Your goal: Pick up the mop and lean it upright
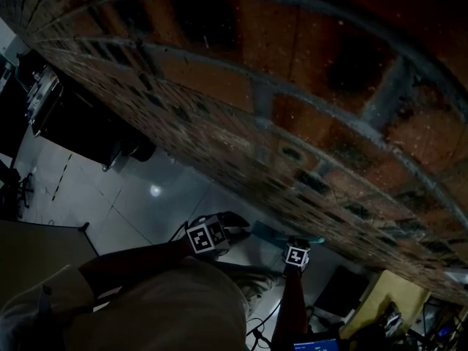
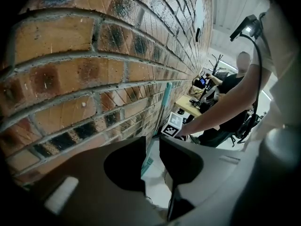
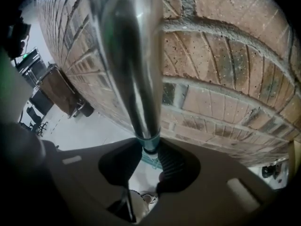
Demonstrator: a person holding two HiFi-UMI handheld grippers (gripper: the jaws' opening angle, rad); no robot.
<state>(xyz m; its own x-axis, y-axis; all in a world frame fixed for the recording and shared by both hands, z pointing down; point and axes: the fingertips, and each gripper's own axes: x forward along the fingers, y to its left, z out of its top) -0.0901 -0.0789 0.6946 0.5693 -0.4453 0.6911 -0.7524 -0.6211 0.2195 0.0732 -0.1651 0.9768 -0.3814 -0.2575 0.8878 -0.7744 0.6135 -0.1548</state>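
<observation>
The mop's silver pole (image 3: pixel 134 69) rises steeply in front of the brick wall (image 3: pixel 225 79) in the right gripper view. A teal collar (image 3: pixel 149 144) on it sits between the jaws of my right gripper (image 3: pixel 149 150), which is shut on the pole. In the left gripper view the teal handle (image 2: pixel 164 102) stands upright close against the bricks, with the right gripper's marker cube (image 2: pixel 175 125) beside it. My left gripper (image 2: pixel 151 152) stays a little back from the mop, jaws slightly apart with nothing between them. The dark head view shows both grippers, left (image 1: pixel 228 227) and right (image 1: pixel 294 241), low by the wall.
A black cabinet (image 1: pixel 80 130) stands against the wall at the left. A yellow-topped desk (image 2: pixel 188 105) with clutter and a seated person (image 2: pixel 235 79) lie farther along the wall. Pale tiled floor (image 1: pixel 146 196) runs beside the wall's foot. Cables lie by my feet (image 3: pixel 141 199).
</observation>
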